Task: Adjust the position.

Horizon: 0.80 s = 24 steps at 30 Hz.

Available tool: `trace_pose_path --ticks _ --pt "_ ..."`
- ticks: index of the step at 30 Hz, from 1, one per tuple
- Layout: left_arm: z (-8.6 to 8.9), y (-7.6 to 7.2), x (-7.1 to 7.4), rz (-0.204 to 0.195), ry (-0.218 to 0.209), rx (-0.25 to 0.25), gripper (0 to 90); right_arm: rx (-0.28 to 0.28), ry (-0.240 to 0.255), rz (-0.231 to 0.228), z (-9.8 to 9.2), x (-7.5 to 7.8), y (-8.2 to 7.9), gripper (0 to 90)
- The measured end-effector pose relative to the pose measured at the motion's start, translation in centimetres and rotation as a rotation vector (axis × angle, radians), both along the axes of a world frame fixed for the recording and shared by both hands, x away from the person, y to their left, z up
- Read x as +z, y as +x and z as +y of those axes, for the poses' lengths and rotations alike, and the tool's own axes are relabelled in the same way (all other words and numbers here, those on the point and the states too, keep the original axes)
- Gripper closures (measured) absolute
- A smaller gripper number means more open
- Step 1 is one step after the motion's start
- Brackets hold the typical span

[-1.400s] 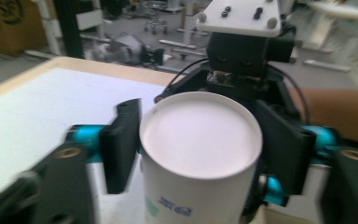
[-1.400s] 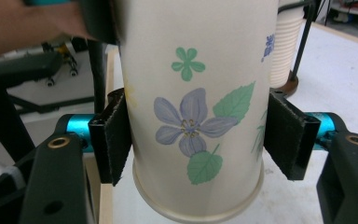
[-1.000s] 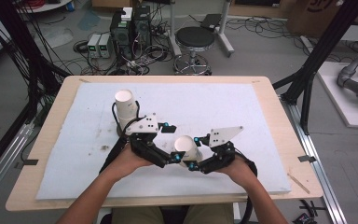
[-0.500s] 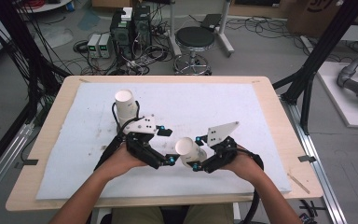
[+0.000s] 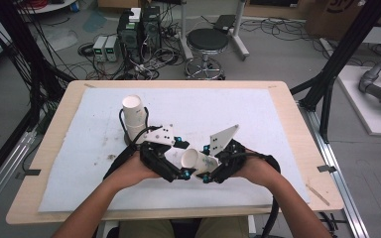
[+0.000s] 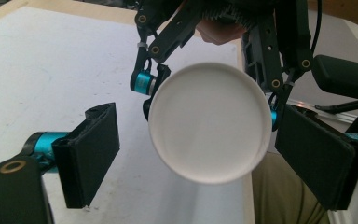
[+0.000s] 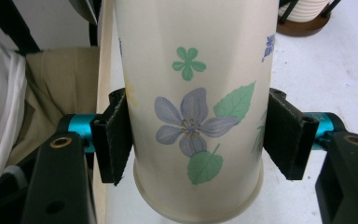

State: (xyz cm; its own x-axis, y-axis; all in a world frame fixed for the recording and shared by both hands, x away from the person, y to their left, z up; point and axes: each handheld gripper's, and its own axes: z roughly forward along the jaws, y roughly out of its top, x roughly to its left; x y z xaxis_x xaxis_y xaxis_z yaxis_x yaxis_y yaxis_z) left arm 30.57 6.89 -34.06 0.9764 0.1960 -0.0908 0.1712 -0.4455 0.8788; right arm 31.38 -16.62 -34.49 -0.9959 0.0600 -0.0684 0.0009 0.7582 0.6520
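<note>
A white paper cup (image 5: 196, 159) with blue flowers and green leaves (image 7: 191, 107) lies tipped on its side above the white mat, low and central in the high view. My right gripper (image 7: 200, 140) is shut on its wall, one pad (image 7: 116, 140) pressing on each side. My left gripper (image 6: 205, 158) faces the cup's round white base (image 6: 209, 121). Its jaws have just been closing with the base between them. The left pad (image 6: 93, 154) still stands clear of the cup. In the high view the left gripper (image 5: 176, 173) and right gripper (image 5: 206, 171) nearly meet.
A stack of white cups (image 5: 134, 116) stands upright on a dark round base at the back left of the mat (image 5: 278, 124); the right gripper view has it at top right (image 7: 307, 9). The wooden table edge (image 5: 307, 163) frames the mat. Stool and cables lie beyond.
The right gripper with the cup has edged slightly up and toward the left gripper. The left hand has stayed in place.
</note>
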Motion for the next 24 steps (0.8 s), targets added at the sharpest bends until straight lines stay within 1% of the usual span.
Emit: trace_pose_path --ticks 1,3,6,8,9,11,13,14,17,18,20,24 --pt "-0.1 0.0 0.0 0.004 0.004 -0.004 14.4 0.006 -0.022 0.000 0.2 0.1 -0.1 32.4" --pt "-0.2 0.0 -0.1 0.009 0.014 -0.012 14.5 0.007 -0.032 0.000 0.4 0.1 -0.1 32.4" --pt "-0.4 0.0 -0.2 0.020 0.025 -0.021 16.0 0.021 -0.072 0.003 0.9 0.2 -0.1 32.4" --pt "-0.5 0.1 -0.3 0.023 0.041 -0.028 18.1 0.028 -0.103 0.002 1.2 0.3 -0.1 32.3" --pt "-0.5 0.1 -0.4 0.022 0.047 -0.028 18.1 0.028 -0.103 0.002 1.2 0.3 -0.1 32.3" --pt "-0.6 0.1 -0.4 0.028 0.051 -0.031 18.9 0.032 -0.124 0.007 1.4 0.3 -0.1 32.3" --pt "-0.6 0.2 -0.5 0.032 0.052 -0.037 20.4 0.034 -0.128 0.005 1.6 0.3 -0.2 32.3" --pt "-0.6 0.2 -0.5 0.034 0.056 -0.039 22.1 0.037 -0.138 0.003 1.7 0.3 -0.1 32.3" --pt "-0.7 0.2 -0.6 0.040 0.067 -0.051 24.4 0.040 -0.144 0.006 1.8 0.3 -0.1 32.3" --pt "-0.7 0.2 -0.6 0.041 0.075 -0.055 26.0 0.037 -0.151 0.008 1.8 0.3 -0.2 32.3" --pt "-0.7 0.3 -0.7 0.043 0.079 -0.063 33.9 0.036 -0.160 0.011 1.8 0.3 -0.2 32.3" --pt "-0.8 0.3 -0.7 0.037 0.084 -0.074 34.6 0.037 -0.167 0.016 1.9 0.2 -0.1 32.4"
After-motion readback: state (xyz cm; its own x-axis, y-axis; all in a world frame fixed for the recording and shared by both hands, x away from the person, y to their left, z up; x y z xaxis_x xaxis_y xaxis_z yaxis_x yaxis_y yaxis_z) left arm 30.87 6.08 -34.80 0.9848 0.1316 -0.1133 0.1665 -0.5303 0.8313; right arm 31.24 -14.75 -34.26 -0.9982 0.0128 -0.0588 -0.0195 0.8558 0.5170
